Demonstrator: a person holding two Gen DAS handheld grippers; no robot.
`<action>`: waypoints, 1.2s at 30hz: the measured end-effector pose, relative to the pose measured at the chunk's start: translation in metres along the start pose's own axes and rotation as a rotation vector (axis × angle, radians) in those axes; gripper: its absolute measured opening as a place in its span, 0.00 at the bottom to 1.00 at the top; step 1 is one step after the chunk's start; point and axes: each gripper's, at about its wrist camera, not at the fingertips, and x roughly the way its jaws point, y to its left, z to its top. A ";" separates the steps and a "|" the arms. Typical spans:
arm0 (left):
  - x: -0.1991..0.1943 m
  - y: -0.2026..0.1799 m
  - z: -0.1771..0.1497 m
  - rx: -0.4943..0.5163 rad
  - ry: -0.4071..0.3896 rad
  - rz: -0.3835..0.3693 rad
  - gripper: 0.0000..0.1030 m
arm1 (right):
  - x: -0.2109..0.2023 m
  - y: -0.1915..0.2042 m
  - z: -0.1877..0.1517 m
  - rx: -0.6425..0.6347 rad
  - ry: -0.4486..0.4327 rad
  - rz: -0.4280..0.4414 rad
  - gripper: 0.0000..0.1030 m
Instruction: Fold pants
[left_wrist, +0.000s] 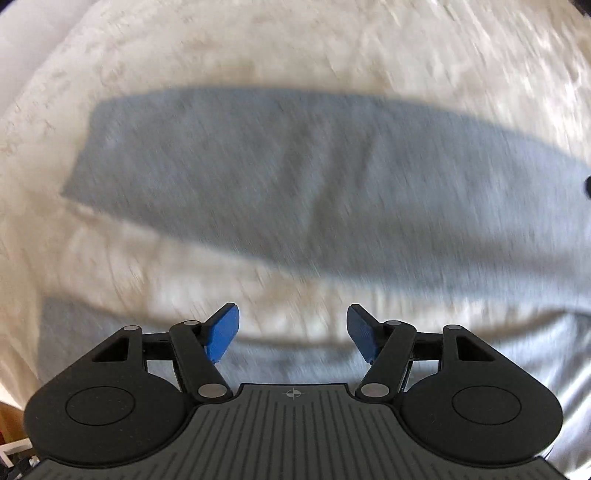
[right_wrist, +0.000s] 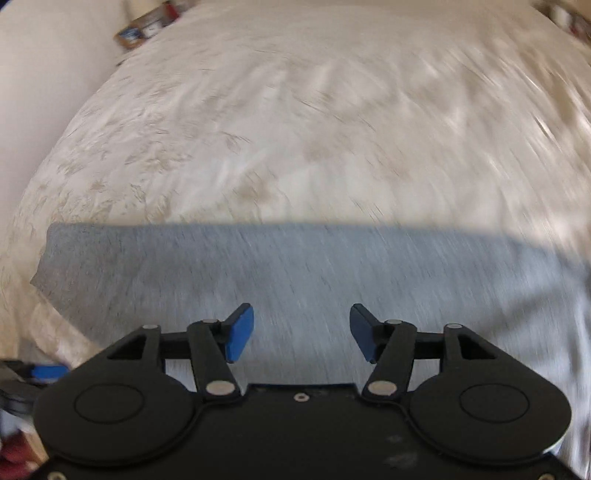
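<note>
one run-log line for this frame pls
left claw: open, empty | right claw: open, empty | grey pants: flat on cream bedspread, not gripped | views: motion-blurred

Your left tongs (left_wrist: 293, 332) point steeply down, jaws standing apart with nothing between the blue pads (left_wrist: 221, 334). Your right tongs (right_wrist: 301, 332) tilt down less steeply, jaws likewise apart and empty, blue pads (right_wrist: 240, 334) clear of anything. In the right wrist view, the left tongs show blurred at the near left edge.
</note>
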 end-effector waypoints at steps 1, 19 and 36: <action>-0.002 0.004 0.007 -0.003 -0.009 -0.002 0.62 | 0.013 0.002 0.012 -0.033 0.001 0.001 0.66; 0.027 0.014 0.086 -0.027 -0.039 -0.102 0.62 | 0.124 0.054 0.061 -0.546 0.149 0.118 0.70; 0.042 0.005 0.151 -0.196 0.053 -0.271 0.63 | 0.064 0.063 0.011 -0.547 0.053 0.178 0.09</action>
